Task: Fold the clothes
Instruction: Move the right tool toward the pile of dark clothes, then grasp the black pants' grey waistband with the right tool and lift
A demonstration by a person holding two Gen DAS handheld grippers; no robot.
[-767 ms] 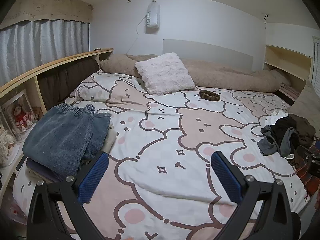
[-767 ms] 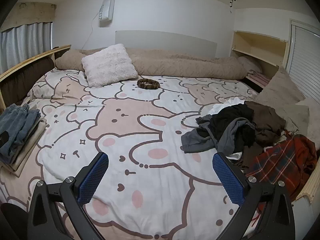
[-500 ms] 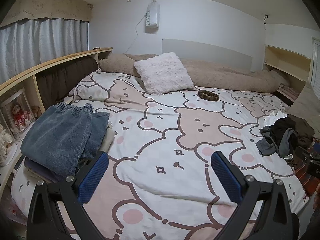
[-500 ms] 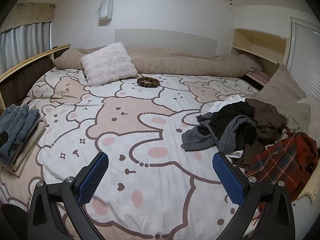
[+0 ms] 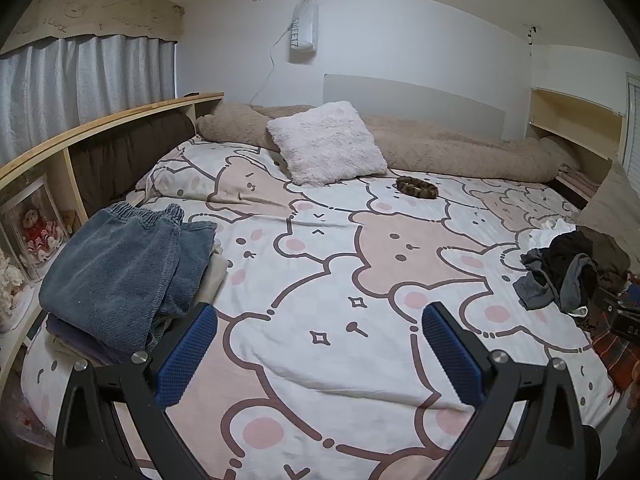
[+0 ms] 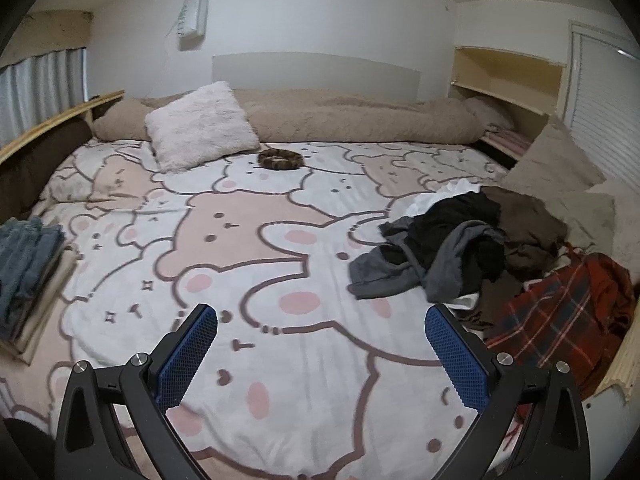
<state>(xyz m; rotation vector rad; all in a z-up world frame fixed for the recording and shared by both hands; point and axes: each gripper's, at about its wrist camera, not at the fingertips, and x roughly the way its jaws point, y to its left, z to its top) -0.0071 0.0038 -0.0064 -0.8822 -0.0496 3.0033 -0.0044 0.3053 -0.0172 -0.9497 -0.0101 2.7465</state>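
Pink-and-white bear-print bedding covers the bed, which fills both views beyond the two claws. The left claw tilts downward over the near part of the bed, its blue-padded fingers spread as wide as they go, with nothing between them and nothing touched. The right claw hangs over the bed the same way, fingers fully spread and empty; only bare cover lies between them.

Far ahead of both claws, a long beige rolled blanket lies along the headboard, with a fluffy pale pillow leaning on it.

To the right of the right claw, close to its right finger, sits the pile of unfolded clothes: dark grey, black and brown pieces in a heap, with a red plaid garment beside it at the bed's edge.

To the left of the left claw, just beside its left finger, rests the stack of folded clothes, a blue-grey piece on top.

Well ahead, near the pillow, lies a small brown patterned ring.
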